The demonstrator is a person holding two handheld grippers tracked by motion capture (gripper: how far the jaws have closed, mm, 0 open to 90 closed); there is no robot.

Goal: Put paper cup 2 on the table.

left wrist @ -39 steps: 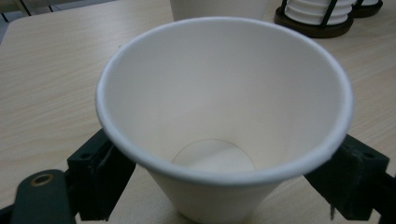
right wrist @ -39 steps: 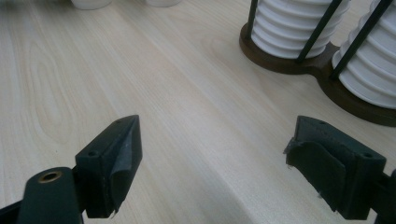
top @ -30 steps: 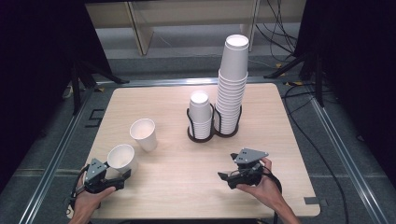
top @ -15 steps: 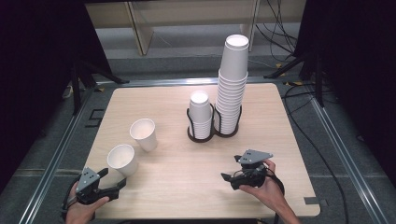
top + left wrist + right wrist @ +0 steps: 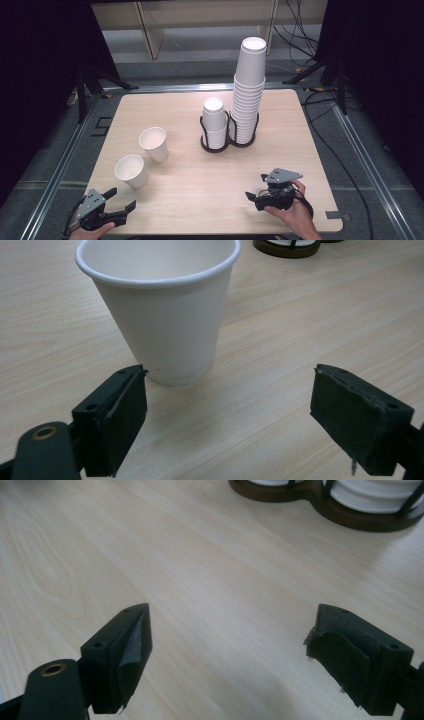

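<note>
I see a wooden table (image 5: 200, 200) from above, with my two hand-held grippers at its near edge. My left gripper (image 5: 122, 199) sits at the near left corner, its jaws spread apart and holding nothing. Just beyond it stands a white paper cup (image 5: 131, 171), upright and open at the top; in the left gripper view this near cup (image 5: 160, 310) stands just ahead of the left jaw, not touching it. A second cup (image 5: 154, 144) stands a little farther back, near the first but apart from it. At the table's middle a dark holder (image 5: 227, 144) carries two stacks of cups, a short stack (image 5: 215, 122) and a tall stack (image 5: 248, 90) beside it. My right gripper (image 5: 254, 189) rests near the right front edge, jaws spread over bare wood, well apart from the cups.
</note>
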